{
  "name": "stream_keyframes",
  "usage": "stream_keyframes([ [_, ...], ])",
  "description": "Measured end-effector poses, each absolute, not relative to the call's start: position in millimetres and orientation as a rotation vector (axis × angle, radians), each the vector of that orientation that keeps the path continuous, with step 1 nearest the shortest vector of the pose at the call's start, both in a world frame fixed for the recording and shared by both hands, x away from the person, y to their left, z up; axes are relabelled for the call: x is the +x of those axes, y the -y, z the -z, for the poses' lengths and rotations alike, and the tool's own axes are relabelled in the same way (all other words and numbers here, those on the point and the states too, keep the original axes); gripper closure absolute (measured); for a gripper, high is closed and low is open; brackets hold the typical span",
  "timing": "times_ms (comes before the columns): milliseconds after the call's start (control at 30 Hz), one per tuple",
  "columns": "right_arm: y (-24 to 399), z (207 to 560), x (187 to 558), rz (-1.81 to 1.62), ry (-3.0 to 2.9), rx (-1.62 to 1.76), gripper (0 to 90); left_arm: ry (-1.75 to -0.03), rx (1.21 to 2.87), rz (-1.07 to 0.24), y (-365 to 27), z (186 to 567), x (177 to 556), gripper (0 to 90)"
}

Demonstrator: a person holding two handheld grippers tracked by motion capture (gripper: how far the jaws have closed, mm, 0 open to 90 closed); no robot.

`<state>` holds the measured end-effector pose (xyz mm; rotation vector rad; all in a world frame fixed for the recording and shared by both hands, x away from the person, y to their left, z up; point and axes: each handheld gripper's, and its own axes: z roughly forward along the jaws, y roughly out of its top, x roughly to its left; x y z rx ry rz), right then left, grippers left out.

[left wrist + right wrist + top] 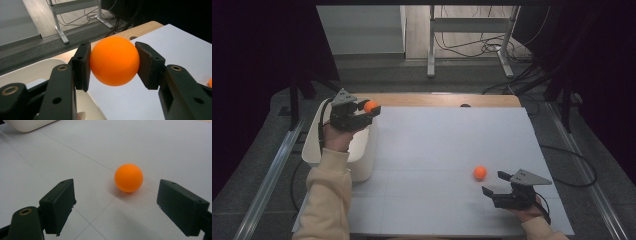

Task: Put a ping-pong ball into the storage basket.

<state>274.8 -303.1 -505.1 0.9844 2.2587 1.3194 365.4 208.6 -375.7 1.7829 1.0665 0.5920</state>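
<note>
Left tool (pixel 371 110), upper left of the high view, pinches an orange ball (pixel 370 106) between both pads, held just over the right rim of the white bin (pixel 362 160). Right tool (pixel 495 183), lower right, jaws spread wide, nothing between the pads. Second ball (pixel 480 172) rests on the white desk (pixel 437 140) just ahead of the right tool, not touching it.

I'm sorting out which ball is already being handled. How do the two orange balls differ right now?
The held ball is clamped in the left gripper, while the loose ball lies free in front of the open right gripper. The held ball is lifted beside the white bin; the loose ball rests on the white table. Both look plain orange, round and alike in size.
</note>
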Motion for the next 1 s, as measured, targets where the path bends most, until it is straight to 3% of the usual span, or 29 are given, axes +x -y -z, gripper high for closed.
stream_keyframes([
  [1000,303.2,505.1,274.7,-1.318,-2.26,0.985,15.4,-1.215,1.736,-0.643,-245.6,385.5,372.0,49.8],
])
